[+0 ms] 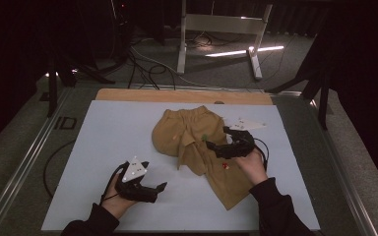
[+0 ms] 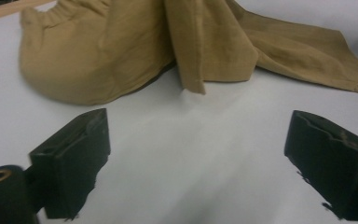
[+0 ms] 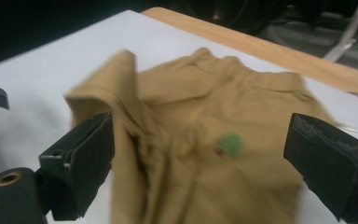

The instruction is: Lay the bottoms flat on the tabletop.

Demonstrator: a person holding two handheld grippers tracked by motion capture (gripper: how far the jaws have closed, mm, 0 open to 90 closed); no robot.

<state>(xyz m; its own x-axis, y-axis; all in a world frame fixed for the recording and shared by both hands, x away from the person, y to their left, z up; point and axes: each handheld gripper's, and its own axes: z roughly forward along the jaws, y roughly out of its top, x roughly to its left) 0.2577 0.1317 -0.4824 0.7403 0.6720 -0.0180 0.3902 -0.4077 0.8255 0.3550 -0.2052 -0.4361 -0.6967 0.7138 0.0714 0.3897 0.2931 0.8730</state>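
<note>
Our right gripper (image 3: 200, 154) has its jaws spread wide and gripping nothing, poised over the tan shorts (image 1: 197, 142) that lie rumpled mid-mat; our left gripper (image 2: 196, 158) is also wide apart over the bare white mat (image 1: 103, 147), near the shorts. Risk as we judge it: the folded-over leg (image 2: 209, 46) is loose, so a shallow pinch could snag one layer and drag the heap.

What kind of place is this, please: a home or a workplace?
Probably a lab or recording studio, not a home: a white board on a table with tan shorts, loose cables on the floor, a metal stand, dark curtains around.
</note>
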